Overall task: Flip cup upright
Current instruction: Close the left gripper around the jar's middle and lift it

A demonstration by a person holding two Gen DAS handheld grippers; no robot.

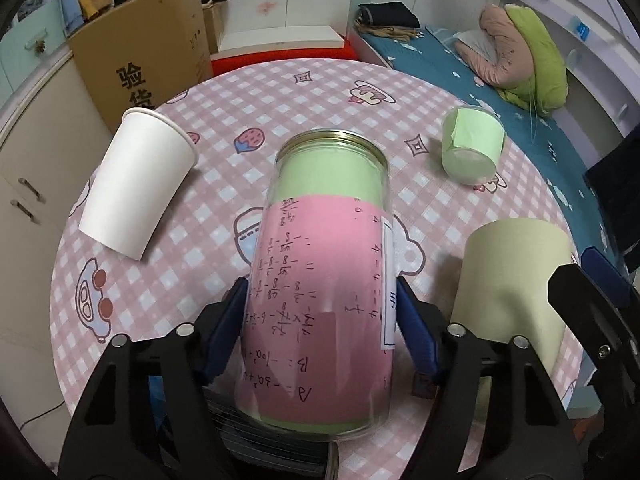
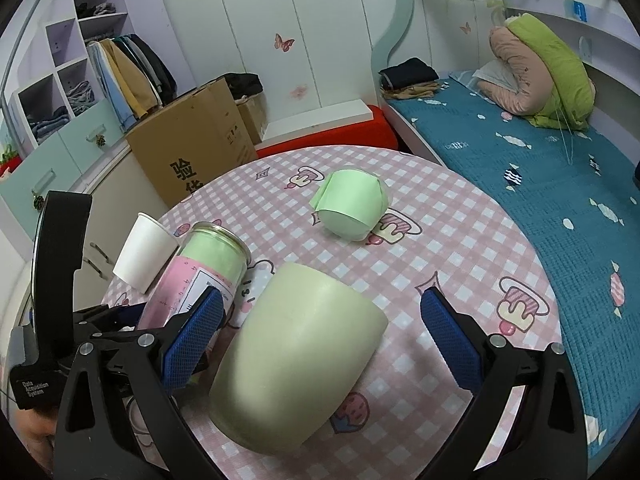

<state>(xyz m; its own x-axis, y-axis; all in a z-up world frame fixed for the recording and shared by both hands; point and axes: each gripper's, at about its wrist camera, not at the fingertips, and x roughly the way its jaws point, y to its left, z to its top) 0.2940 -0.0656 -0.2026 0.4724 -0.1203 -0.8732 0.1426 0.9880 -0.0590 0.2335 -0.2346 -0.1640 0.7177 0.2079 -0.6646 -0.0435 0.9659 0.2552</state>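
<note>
My left gripper [image 1: 322,312] is shut on a clear jar [image 1: 324,264] lined with pink and green paper, tilted with its gold rim away from me; the jar also shows in the right wrist view [image 2: 200,276]. A pale green cup [image 2: 296,356] stands upside down on the round table [image 2: 460,240], between the blue pads of my right gripper [image 2: 320,328], which is open and not touching it. The same cup shows at the right of the left wrist view [image 1: 516,280]. A white paper cup [image 1: 136,184] and a small green cup [image 1: 472,148] lie on their sides.
The table has a pink checked cloth. A cardboard box [image 1: 148,52] and white cabinets stand past its left edge. A bed with a blue cover [image 2: 540,184] runs along the right side. A red seat [image 2: 340,136] stands behind the table.
</note>
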